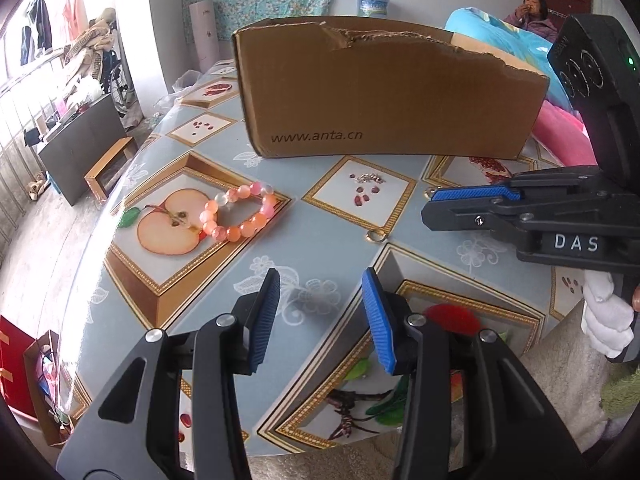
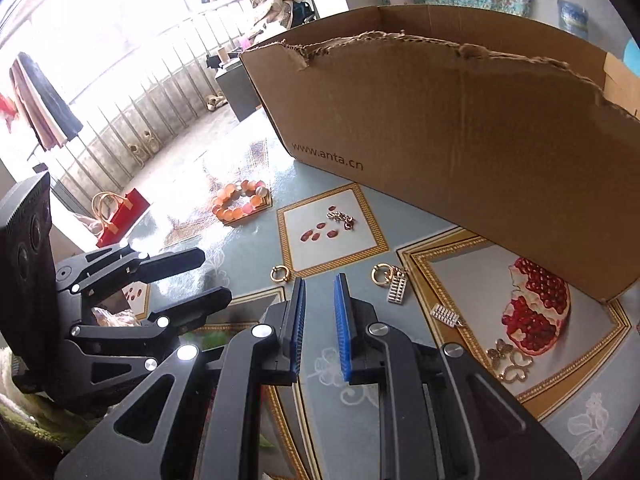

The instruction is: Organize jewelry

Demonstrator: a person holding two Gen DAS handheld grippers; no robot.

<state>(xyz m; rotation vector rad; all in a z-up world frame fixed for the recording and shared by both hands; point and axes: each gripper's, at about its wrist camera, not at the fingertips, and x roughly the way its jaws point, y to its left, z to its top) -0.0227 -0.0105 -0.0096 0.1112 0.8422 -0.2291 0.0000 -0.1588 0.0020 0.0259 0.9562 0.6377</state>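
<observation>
- Jewelry lies scattered on the patterned tablecloth (image 2: 360, 420) before the torn brown cardboard box (image 2: 460, 128): pink-orange bead bracelet (image 1: 239, 213), gold rings (image 2: 280, 273), slippery silver charms (image 2: 445, 314).
- Bracelet judged light, rigid-beaded; best pinched across one bead strand.
- Left gripper (image 1: 320, 292) is held half-open, empty; right gripper (image 2: 320, 300) narrowly parted, empty.

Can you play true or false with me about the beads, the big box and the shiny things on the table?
1. The pink and orange bead bracelet lies on the table, outside the cardboard box. True.
2. The left gripper holds the bracelet. False: its jaws are open with nothing between them.
3. The box has a torn top edge. True.
4. The gold ring sits inside the box. False: it lies on the tablecloth in front of the box.
5. The right gripper carries a pendant. False: its jaws stand close together with nothing between them.
</observation>
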